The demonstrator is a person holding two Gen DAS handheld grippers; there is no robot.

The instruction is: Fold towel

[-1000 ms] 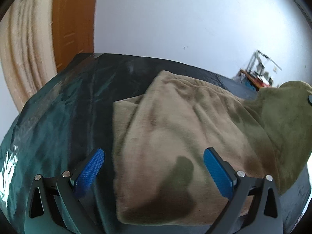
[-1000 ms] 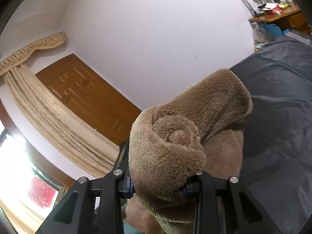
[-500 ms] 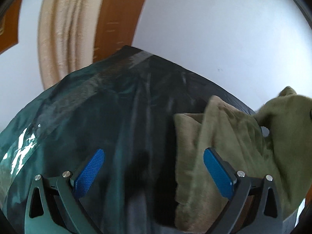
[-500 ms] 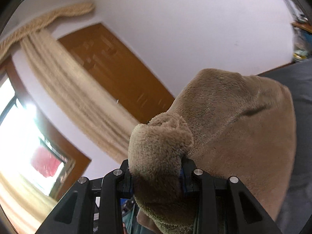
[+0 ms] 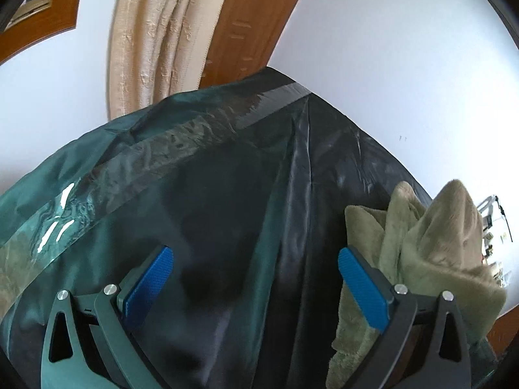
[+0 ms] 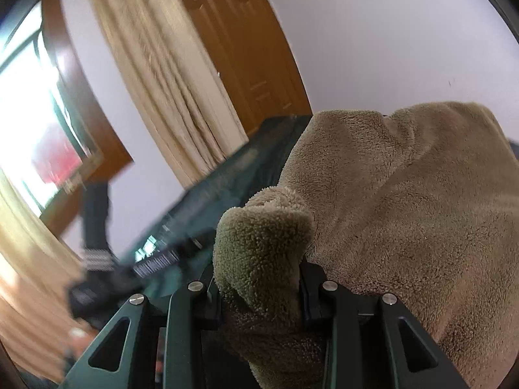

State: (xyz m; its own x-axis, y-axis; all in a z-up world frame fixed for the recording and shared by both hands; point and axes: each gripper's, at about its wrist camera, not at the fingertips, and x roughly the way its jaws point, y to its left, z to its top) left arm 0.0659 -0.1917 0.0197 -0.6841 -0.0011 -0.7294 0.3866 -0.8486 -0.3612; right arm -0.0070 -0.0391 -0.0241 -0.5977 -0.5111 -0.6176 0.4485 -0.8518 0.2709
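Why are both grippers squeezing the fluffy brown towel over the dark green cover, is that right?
Not quite. Only the right gripper squeezes the towel, as the right wrist view shows. In the left wrist view the left gripper has its blue fingers spread apart and empty, above the dark green cover.
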